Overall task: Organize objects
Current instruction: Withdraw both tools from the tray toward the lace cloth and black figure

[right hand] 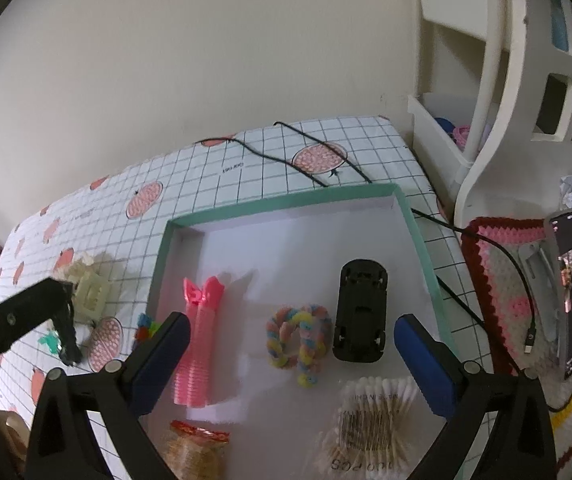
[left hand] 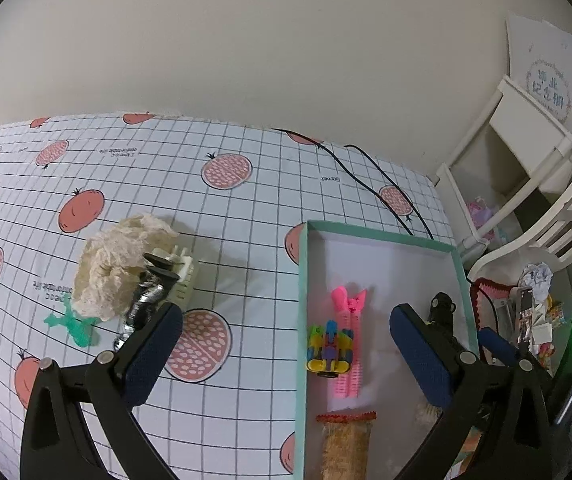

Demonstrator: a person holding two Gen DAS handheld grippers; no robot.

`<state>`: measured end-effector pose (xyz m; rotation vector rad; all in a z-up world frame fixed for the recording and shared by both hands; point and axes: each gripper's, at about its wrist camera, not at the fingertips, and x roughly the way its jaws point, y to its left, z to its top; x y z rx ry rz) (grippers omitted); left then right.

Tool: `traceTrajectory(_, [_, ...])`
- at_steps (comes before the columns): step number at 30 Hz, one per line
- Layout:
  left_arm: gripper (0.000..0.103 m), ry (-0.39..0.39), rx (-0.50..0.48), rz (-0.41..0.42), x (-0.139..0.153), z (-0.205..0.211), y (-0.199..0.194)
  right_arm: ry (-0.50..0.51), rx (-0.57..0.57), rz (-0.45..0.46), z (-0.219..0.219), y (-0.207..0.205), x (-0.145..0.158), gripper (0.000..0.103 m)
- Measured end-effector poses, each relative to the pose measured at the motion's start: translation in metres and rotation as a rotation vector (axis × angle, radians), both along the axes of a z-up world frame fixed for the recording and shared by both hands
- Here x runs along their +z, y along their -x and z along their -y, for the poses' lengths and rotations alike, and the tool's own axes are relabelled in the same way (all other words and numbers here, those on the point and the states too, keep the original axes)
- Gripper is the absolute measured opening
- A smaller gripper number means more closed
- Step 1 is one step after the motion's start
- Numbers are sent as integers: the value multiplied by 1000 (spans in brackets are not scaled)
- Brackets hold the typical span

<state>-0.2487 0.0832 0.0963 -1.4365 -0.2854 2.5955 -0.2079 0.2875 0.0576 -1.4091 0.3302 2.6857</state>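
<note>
Gridded pomegranate-print surface (left hand: 246, 208) under a plain wall; teal-rimmed tray (right hand: 286, 202) already holding pink comb (right hand: 198, 336), black toy car (right hand: 359, 316), cotton swabs (right hand: 369, 416); left gripper (left hand: 286, 344) and right gripper (right hand: 291, 356) both spread, empty; probably between placements; next, reaching left for lace scrunchie (left hand: 114, 264).

teal-rimmed tray (right hand: 278, 205), pink hair roller (right hand: 198, 344), black toy car (right hand: 359, 316), pomegranate-print grid tablecloth (left hand: 246, 200).
</note>
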Motion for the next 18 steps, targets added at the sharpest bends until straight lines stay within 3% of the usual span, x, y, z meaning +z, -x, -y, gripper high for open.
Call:
traceTrajectory(9, [103,-19,41,-34,25,48,1,16,29,-45,26,2,29,103])
traceTrajectory(18, [103,10,116,-26,30,108,1,28,117,-79,83,11,34,103])
